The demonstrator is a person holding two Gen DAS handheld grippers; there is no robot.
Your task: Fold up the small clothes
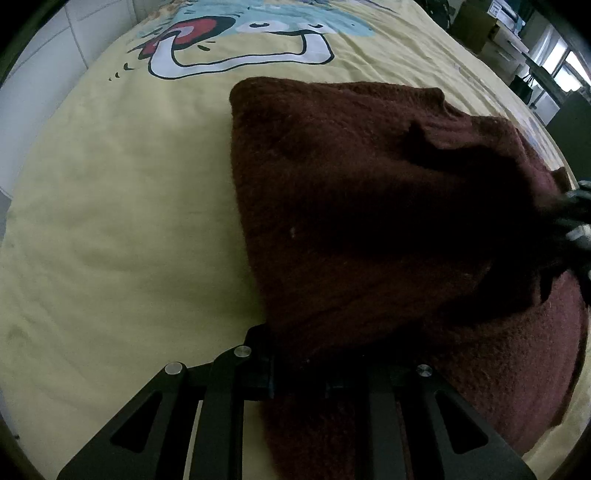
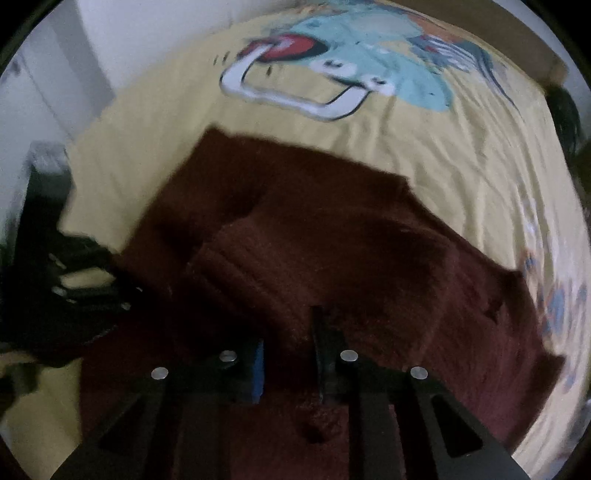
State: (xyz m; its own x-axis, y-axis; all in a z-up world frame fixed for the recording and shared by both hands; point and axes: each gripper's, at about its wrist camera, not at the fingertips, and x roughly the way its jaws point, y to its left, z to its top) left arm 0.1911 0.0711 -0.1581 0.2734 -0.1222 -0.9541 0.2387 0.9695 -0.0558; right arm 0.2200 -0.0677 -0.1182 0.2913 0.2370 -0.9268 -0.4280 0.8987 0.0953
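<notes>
A dark maroon fuzzy garment (image 1: 369,206) lies partly folded on a yellow bedsheet (image 1: 122,206). My left gripper (image 1: 317,354) is shut on the garment's near edge, and the cloth drapes over its fingers. My right gripper (image 2: 288,347) is shut on a folded layer of the same garment (image 2: 314,240), cloth bunched between its fingers. The right gripper also shows at the right edge of the left wrist view (image 1: 576,218). The left gripper appears blurred at the left of the right wrist view (image 2: 74,284).
The sheet has a blue, red and white cartoon print (image 1: 251,33) at the far side. A white wall (image 1: 48,74) stands to the left of the bed. Shelves and boxes (image 1: 509,40) stand beyond the bed's far right edge.
</notes>
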